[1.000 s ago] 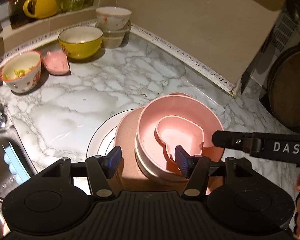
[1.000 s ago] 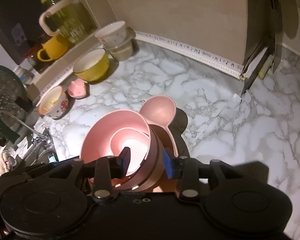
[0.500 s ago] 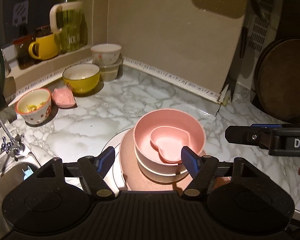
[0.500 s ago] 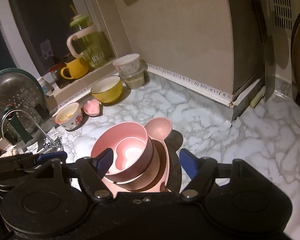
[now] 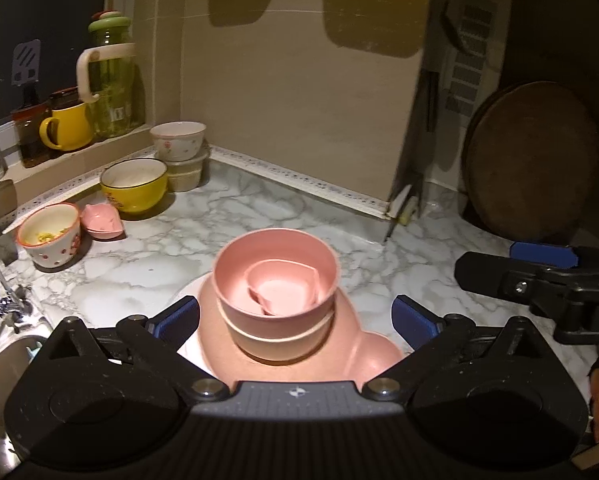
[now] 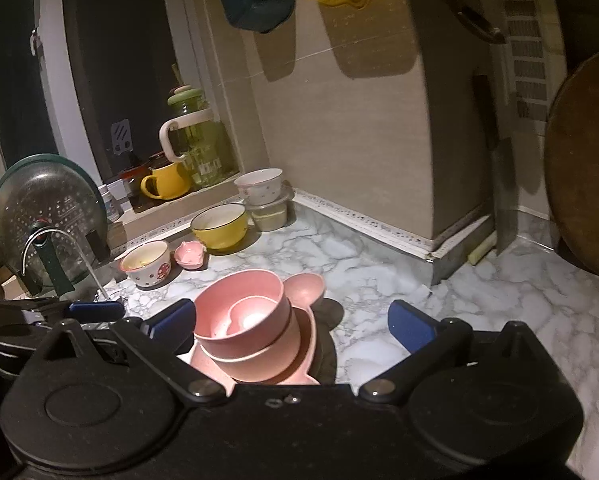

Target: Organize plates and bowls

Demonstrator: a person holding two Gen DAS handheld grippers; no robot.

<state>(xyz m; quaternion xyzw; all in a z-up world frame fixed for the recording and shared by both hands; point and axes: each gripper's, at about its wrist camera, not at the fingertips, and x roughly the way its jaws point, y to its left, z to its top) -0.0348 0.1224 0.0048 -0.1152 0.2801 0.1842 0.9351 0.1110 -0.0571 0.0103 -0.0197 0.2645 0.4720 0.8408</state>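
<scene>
Release is what separates this moment from a second ago: then the right gripper (image 6: 291, 322) had its jaws narrow around the rim of the pink bowl (image 6: 243, 308), and the left gripper (image 5: 295, 318) was close in at the stack. Now both have drawn back and up, jaws spread wide and holding nothing, with the stack sitting free between the blue pads in each wrist view.

The stack stands on the marble counter (image 5: 147, 276), near the centre of the left view: a heart-shaped dish (image 5: 283, 290) nested in the pink bowl, that bowl seated in a paler one (image 5: 283, 342), all on a pink eared plate (image 6: 303, 286) that seems to rest on a white plate (image 5: 189, 350).

At ten o'clock from the stack, along the wall, wait a yellow bowl (image 5: 133, 182), a second small pink dish (image 5: 101, 222), a spotted cup (image 5: 49, 236) with food inside, and a floral bowl (image 5: 177, 140) on a lidded tub. My judgement: this stack is finished, and those loose pieces come next.
</scene>
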